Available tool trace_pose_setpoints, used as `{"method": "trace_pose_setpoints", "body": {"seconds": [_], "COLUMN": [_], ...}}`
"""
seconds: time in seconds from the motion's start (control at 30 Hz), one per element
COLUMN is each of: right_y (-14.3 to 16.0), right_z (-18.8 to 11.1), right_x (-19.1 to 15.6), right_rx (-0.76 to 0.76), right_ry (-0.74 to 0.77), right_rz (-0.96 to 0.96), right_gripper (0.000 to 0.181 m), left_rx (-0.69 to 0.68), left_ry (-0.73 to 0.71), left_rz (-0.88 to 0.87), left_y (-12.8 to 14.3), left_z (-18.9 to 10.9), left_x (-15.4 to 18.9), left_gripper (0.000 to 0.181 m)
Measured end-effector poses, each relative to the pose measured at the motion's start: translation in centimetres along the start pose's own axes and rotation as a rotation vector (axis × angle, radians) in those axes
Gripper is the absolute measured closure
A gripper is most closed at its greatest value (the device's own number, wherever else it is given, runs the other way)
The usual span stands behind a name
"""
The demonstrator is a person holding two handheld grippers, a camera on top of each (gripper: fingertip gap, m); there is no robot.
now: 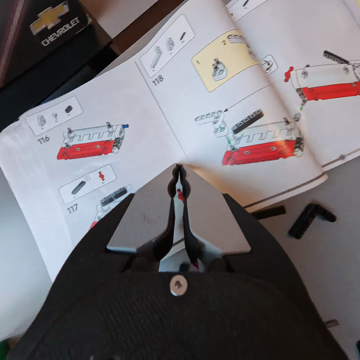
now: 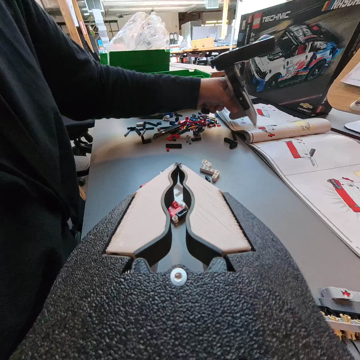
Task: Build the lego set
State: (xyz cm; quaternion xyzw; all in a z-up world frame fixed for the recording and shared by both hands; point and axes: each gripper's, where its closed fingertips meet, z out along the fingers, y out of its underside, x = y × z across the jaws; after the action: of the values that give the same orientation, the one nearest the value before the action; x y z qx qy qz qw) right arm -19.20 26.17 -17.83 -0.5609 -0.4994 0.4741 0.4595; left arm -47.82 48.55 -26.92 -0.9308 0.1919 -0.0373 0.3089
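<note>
My left gripper [image 1: 178, 167] is shut, with its tips pressed together right at the open instruction booklet [image 1: 136, 116]. I cannot tell whether a page is caught between them. The right wrist view shows this gripper [image 2: 254, 122] in a person's hand, tip down on the booklet [image 2: 282, 126]. My right gripper [image 2: 178, 165] is shut, low over the grey table [image 2: 253, 194]. A red, white and black lego assembly [image 2: 177, 209] lies beneath it and shows through the hollow between the fingers. A white angled beam [image 2: 210, 170] lies just right of the tips.
A pile of loose black, red and blue pieces [image 2: 185, 126] lies at the far side of the table. The set's box [image 2: 292, 58] stands behind the booklet. A black L-shaped piece [image 1: 311, 220] lies by the booklet's edge. A grey built section [image 2: 341, 307] sits at the near right. Across from one pair of fingers to the other is roughly 40 cm. Measured from the fingertips, the black L-shaped piece [image 1: 311, 220] is 12 cm or so from the left gripper and 25 cm from the right. The right camera catches it too, in the right wrist view [image 2: 230, 142].
</note>
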Motion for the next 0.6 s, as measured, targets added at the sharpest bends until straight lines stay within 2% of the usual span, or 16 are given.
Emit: {"method": "trace_pose_setpoints", "body": {"seconds": [0.1, 0.37, 0.6], "right_y": [0.2, 1.9, 0.8], "right_z": [0.3, 1.5, 0.7], "right_x": [0.1, -0.9, -0.8], "right_rx": [-0.019, -0.143, -0.060], "right_ry": [0.001, -0.009, 0.036], "right_rz": [0.005, -0.083, -0.118], "right_gripper": [0.181, 0.181, 0.181], "left_rx": [0.000, 0.000, 0.031], "left_ry": [-0.042, -0.054, -0.020], "left_rz": [0.014, 0.051, 0.002], "left_y": [0.7, 0.9, 0.8], "left_z": [-0.4, -0.5, -0.5], "left_x": [-1.0, -1.2, -1.2], "left_gripper": [0.181, 0.181, 0.181]}}
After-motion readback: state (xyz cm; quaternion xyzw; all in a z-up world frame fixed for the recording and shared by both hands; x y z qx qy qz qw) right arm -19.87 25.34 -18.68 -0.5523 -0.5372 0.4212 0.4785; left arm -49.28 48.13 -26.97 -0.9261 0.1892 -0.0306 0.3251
